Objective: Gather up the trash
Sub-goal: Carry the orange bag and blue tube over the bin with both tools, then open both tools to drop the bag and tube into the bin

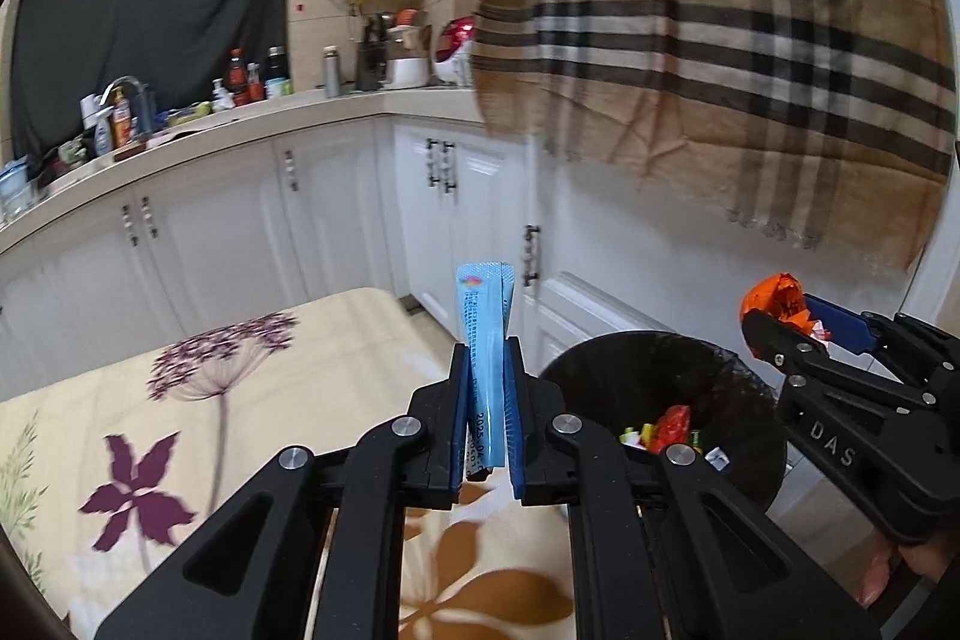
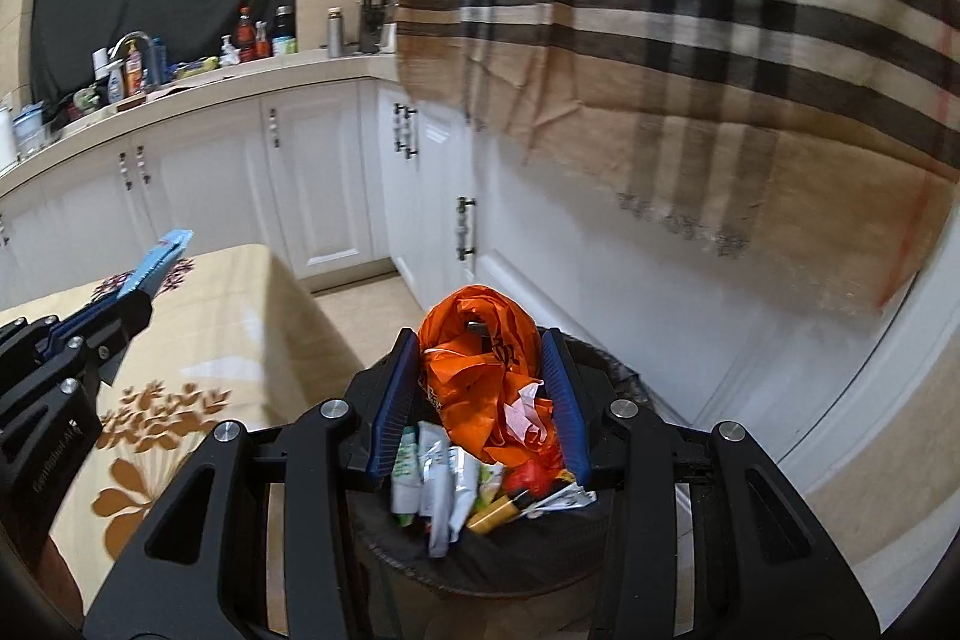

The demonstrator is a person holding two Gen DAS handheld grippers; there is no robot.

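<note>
My left hand-held gripper (image 1: 487, 400) pinches a blue sachet (image 1: 483, 322); my right hand-held gripper (image 2: 480, 388) clamps an orange wrapper (image 2: 480, 346) above the bin (image 1: 750, 400)

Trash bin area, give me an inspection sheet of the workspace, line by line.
Surface: floral tablecloth on the table beside the bin.
Job's things: black lined trash bin holding wrappers; blue sachet; crumpled orange plastic bag.
Clutter: bottles around the sink on the counter.
Grippers: left gripper shut on the blue sachet over the table edge; right gripper shut on the orange plastic bag above the bin.
Cables: nothing seen.
Surroundings: white cabinets, hanging plaid cloth.
</note>
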